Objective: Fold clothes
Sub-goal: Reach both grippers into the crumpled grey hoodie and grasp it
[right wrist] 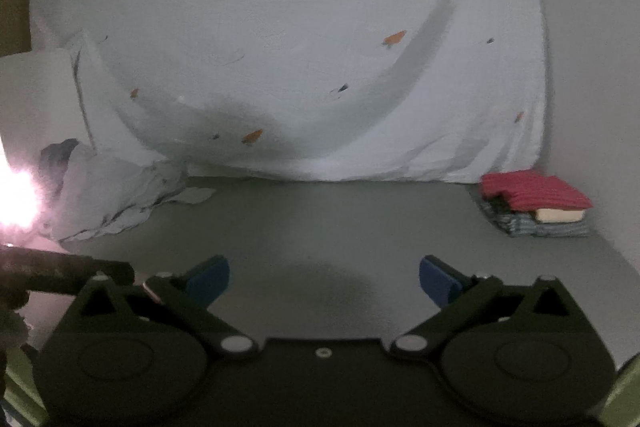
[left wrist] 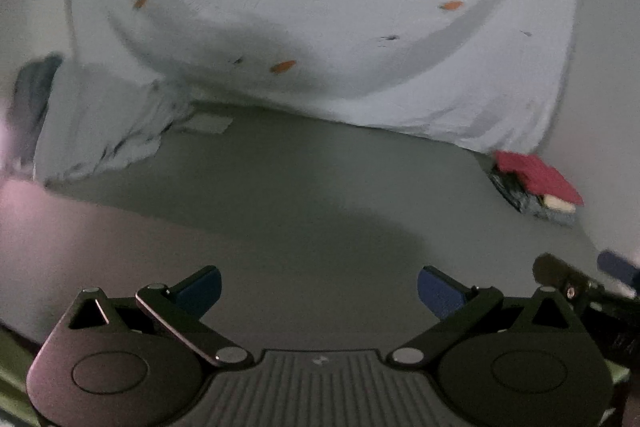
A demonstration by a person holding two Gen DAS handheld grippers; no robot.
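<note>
Both grippers hung over a bare stretch of grey tabletop (right wrist: pixel 320 219), and neither held anything. The left gripper (left wrist: pixel 319 291) had its jaws wide apart, blue pads (left wrist: pixel 204 289) facing each other across empty surface. The right gripper (right wrist: pixel 324 281) stood the same way, jaws spread, nothing between its blue pads (right wrist: pixel 438 279). In the left wrist view a dark part of the right gripper showed at the right edge; in the right wrist view a dark bar of the left one crossed the left edge, beside a bright pink glare.

Along the far edge of the tabletop a large pale sheet (right wrist: pixel 304 39) with small orange and dark prints hung as a backdrop, its hem resting on the surface.

At the far left corner lay a crumpled pale garment (left wrist: pixel 100 123), unfolded, with a dark blue piece of cloth (left wrist: pixel 34 87) just behind it. A small pale flap of it lay flat on the tabletop toward the middle.

At the far right corner sat a stack of folded clothes (right wrist: pixel 536 205): a red item on top, a cream one under it, grey-blue striped ones at the bottom. It was well apart from both grippers.
</note>
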